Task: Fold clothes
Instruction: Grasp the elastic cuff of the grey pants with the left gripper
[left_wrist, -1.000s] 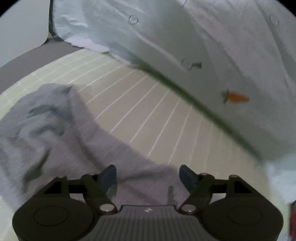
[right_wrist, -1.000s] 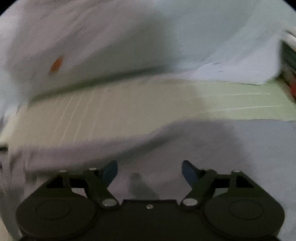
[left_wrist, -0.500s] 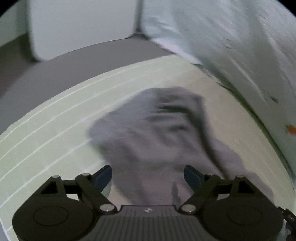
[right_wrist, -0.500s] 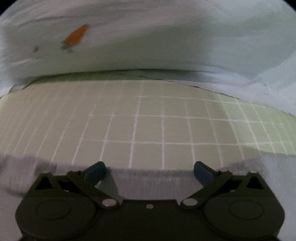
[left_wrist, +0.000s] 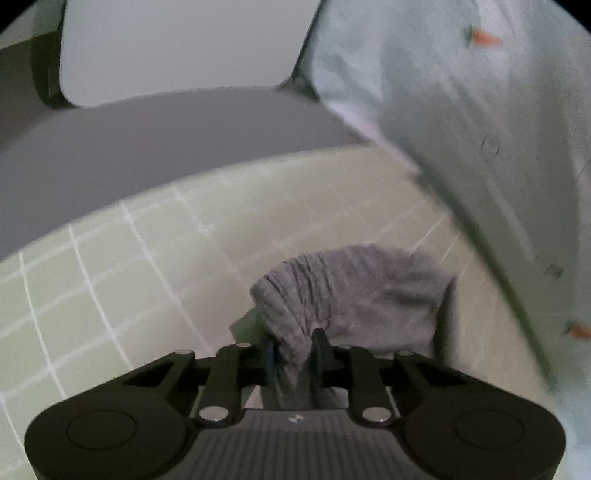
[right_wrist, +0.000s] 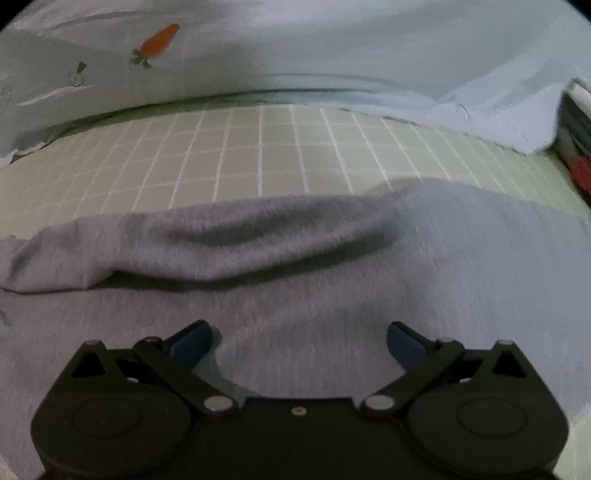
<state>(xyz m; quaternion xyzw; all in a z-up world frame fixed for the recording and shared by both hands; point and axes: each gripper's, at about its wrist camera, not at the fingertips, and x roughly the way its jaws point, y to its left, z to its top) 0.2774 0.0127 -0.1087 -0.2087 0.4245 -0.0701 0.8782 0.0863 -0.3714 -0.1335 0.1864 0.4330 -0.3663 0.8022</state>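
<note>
the left gripper (left_wrist: 293, 349) has just closed, pinching the grey garment (left_wrist: 354, 291), whose length runs crosswise ahead of the wide-open, empty right gripper (right_wrist: 299, 343).

**Grey on green, carrots up top**

The grey garment (left_wrist: 354, 295) shows heathered, with fine ribbed creases at its bunched end. Under it, the mat (left_wrist: 122, 288) is pale yellow-green, ruled in a white grid. Beyond the garment, the light blue sheet (right_wrist: 332, 48) carries small orange carrots with green tops and tiny dark outline motifs. Off the mat's far edge sits a plain grey surface (left_wrist: 155, 147). The left gripper (left_wrist: 291, 350) is black; the right gripper (right_wrist: 299, 343) is black too, with blue pads (right_wrist: 402, 345).
</note>
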